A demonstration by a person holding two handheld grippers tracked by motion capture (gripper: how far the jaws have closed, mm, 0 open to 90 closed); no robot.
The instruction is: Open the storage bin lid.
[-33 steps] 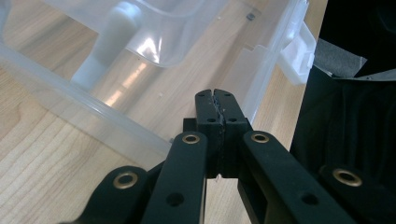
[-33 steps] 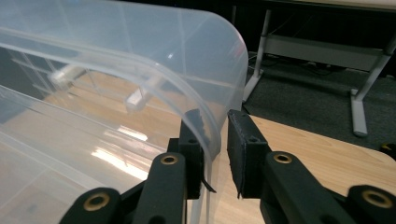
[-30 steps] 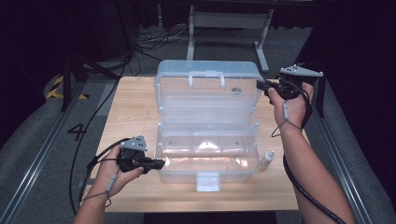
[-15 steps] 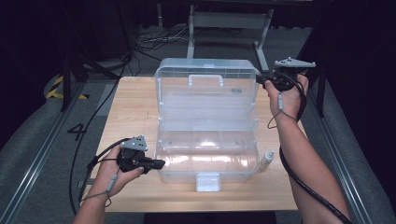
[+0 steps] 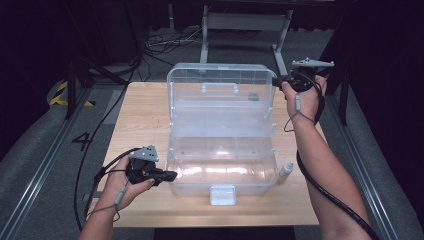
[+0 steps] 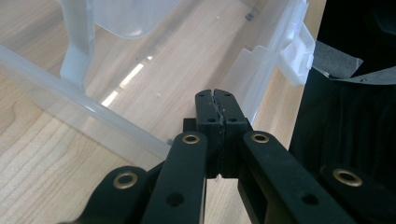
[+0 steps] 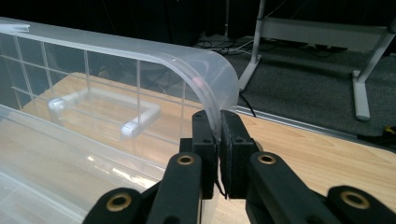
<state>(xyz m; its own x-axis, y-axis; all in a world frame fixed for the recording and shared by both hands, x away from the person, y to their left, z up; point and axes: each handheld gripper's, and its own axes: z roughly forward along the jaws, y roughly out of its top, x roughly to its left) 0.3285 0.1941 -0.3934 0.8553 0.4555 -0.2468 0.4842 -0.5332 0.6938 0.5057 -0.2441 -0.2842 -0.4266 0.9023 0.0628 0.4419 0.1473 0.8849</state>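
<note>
A clear plastic box stands open on the wooden table, its lid (image 5: 220, 95) upright behind its base (image 5: 222, 165). My right gripper (image 5: 276, 82) is at the lid's upper right corner. Its jaws have just been closing, and in the right gripper view my right gripper (image 7: 218, 126) is shut, its pads pressing on the lid's curved edge (image 7: 205, 65). My left gripper (image 5: 172, 175) lies low at the base's left wall. In the left gripper view my left gripper (image 6: 216, 95) is shut with nothing in it, above the base's wall (image 6: 93, 112).
A small white bottle (image 5: 285, 171) stands on the table by the base's right front corner. The white latch (image 5: 223, 194) hangs at the base's front, and the latch (image 6: 299, 56) also shows beyond my left jaws. A handle (image 7: 135, 116) sits on the lid's outside. Cables trail off the table's left side.
My right hand has moved left to the lid's right edge and the gripper has closed on it. The left hand has kept still.
</note>
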